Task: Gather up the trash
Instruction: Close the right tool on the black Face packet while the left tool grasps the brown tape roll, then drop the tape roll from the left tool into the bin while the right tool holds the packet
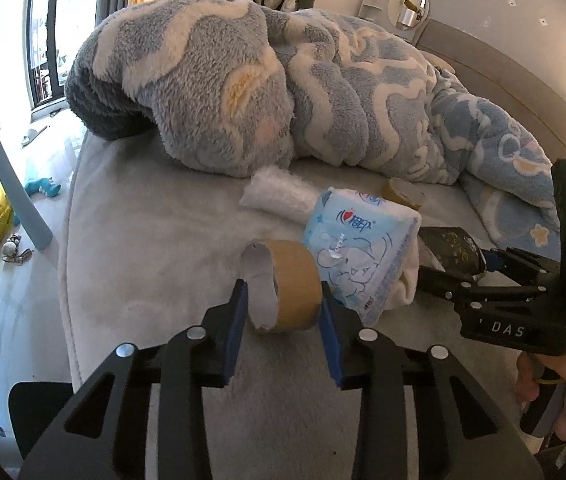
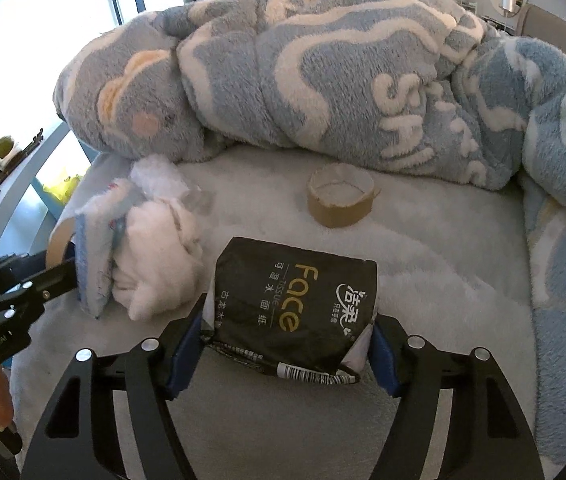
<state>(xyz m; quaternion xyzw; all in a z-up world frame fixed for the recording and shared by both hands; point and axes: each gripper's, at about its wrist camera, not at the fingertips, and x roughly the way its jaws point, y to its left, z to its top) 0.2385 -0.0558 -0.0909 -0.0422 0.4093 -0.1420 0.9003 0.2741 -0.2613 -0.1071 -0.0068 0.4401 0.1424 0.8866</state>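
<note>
Near the foot edge of the bed, two hand-held tools close in on scattered trash below a heaped fleece blanket. The left tool has its blue pads against both sides of an empty tape roll core, clamped on the thin cardboard ring, whose torn white liner hangs loose. The right tool straddles the near end of a black tissue packet; its pads appear to touch the crumpled wrapper, but how firmly cannot be told. Between them lie a blue tissue pack and a wad of white paper, with a second tape core farther up the bed, close to the blanket. The risks look plain: the cardboard ring could buckle or squirt out if squeezed harder, and the slack black wrapper could slide from a shallow grip when lifted. With both tools close together, either could also nudge the blue pack toward the bed's edge.
</note>
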